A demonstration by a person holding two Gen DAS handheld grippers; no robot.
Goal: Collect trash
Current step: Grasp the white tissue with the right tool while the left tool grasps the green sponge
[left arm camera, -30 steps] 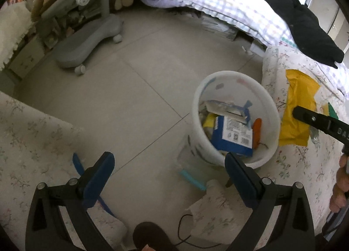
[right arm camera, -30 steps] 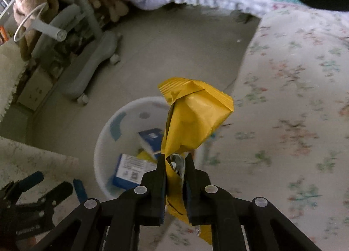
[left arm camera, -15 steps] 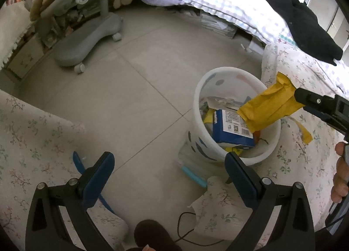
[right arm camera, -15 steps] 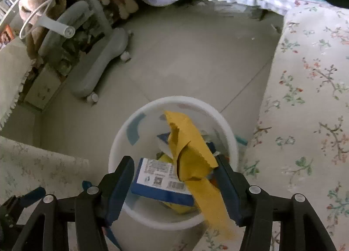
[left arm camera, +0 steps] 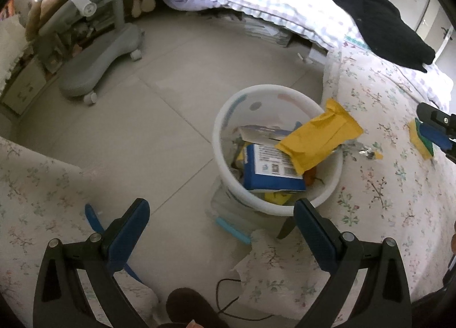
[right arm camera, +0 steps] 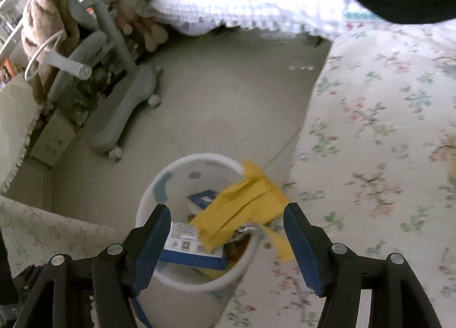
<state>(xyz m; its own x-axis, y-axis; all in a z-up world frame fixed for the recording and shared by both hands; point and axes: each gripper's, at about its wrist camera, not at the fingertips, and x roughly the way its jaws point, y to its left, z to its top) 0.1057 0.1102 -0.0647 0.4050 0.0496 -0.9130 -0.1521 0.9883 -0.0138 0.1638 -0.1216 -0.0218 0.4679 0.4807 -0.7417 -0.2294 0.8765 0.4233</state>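
A white bin stands on the tiled floor beside a floral bedspread, with a blue box and other trash inside. A yellow wrapper lies loose across the bin's right rim, half over the box. Above the bin my right gripper has its jaws opening, with nothing pressed between them; in the left wrist view its fingertip shows at the right edge. My left gripper is open and empty, near the bin's front. A yellow-green sponge lies on the bedspread.
A grey chair base on castors stands at the far left. A black garment lies on the checked bed behind. A small foil scrap is on the floral bedspread. A light blue strip and a cable lie on the floor.
My right gripper opened and let go of the yellow wrapper, which dropped onto the bin's rim. The right gripper then drew back to the right. The left gripper shifted slightly.
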